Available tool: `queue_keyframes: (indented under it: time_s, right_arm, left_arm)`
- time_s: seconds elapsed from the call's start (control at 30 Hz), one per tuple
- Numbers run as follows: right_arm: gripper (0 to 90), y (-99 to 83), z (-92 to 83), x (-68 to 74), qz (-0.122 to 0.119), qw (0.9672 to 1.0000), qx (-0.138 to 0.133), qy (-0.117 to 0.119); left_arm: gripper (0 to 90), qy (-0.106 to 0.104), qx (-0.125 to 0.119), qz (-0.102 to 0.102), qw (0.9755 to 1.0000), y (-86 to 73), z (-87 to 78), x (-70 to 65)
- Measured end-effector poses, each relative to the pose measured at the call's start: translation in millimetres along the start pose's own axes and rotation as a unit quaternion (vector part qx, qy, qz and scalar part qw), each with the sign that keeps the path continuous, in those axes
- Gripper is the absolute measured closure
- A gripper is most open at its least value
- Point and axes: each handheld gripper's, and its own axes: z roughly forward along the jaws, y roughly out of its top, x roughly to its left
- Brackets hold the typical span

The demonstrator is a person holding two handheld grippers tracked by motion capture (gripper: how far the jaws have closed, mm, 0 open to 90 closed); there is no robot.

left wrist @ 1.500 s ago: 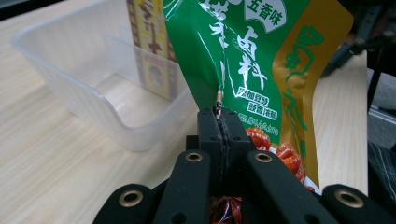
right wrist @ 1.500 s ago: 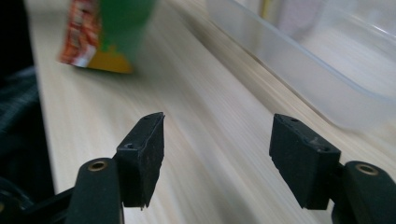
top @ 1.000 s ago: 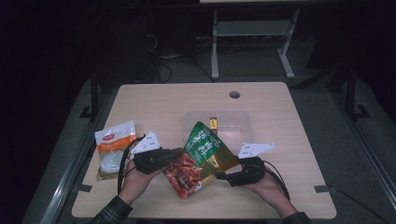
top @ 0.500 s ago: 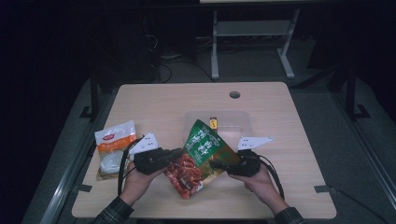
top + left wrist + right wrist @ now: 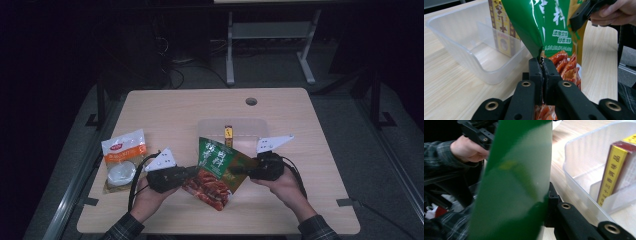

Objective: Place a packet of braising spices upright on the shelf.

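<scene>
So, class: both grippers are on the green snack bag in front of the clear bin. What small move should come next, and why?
Probably lift it toward the clear bin: the left gripper and right gripper both pinch the green snack bag, which hangs just short of the bin.

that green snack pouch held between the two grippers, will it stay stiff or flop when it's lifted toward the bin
The green snack pouch will probably flop: its film creases where the left gripper pinches an edge. It looks light, hanging tilted between two edge grips. The glossy film may slip, though the right gripper is shut on its other side.
</scene>
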Motion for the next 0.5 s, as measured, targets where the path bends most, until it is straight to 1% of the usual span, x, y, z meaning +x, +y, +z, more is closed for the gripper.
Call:
queue_keyframes:
  time_s: [0.07,0.13,0.17,0.2,0.23,0.27,0.3,0.33,0.4,0.47,0.5]
  right_arm:
    - [89.7,4.0,-0.7,0.1,-0.007,0.9999,0.007,0.004]
    - [89.7,6.2,-1.1,0.8,-0.009,0.9999,0.011,0.006]
    - [89.7,8.3,-1.3,1.6,-0.014,0.9998,0.013,0.009]
    - [89.8,10.6,-2.1,2.6,-0.019,0.9996,0.019,0.011]
    - [89.8,12.2,-3.3,3.6,-0.022,0.9993,0.026,0.013]
    - [89.8,13.8,-5.4,4.7,-0.025,0.9992,0.027,0.018]
    - [89.8,14.4,-6.3,5.3,-0.026,0.9991,0.028,0.020]
    - [89.8,15.5,-7.1,5.9,-0.030,0.9989,0.028,0.021]
    - [89.8,17.9,-9.0,7.8,-0.038,0.9985,0.034,0.019]
    - [89.8,19.2,-10.1,8.6,-0.041,0.9983,0.037,0.018]
    - [89.7,22.0,-13.3,10.8,-0.047,0.9980,0.039,0.018]
  left_arm:
    - [84.0,0.001,0.004,0.001,1.0000,-0.8,-1.3,2.3]
    - [82.8,0.002,0.005,0.001,1.0000,-1.3,-1.9,3.6]
    - [82.8,0.002,0.007,-0.001,1.0000,-1.9,-3.0,5.4]
    - [81.7,0.007,0.007,-0.004,1.0000,-2.6,-4.9,8.0]
    - [81.4,0.002,0.007,-0.007,1.0000,-2.9,-6.1,10.2]
    - [76.6,-0.003,0.008,-0.012,0.9999,-3.6,-6.9,12.1]
    - [74.2,0.003,0.014,-0.007,0.9999,-4.7,-7.0,13.5]
    - [72.7,0.002,0.019,-0.005,0.9998,-5.2,-6.2,13.9]
    - [66.9,-0.006,0.025,-0.002,0.9997,-5.7,-3.8,14.0]
    - [61.2,-0.009,0.027,0.001,0.9996,-5.9,-2.4,13.2]
    - [54.9,-0.007,0.027,0.001,0.9996,-6.5,0.7,10.9]
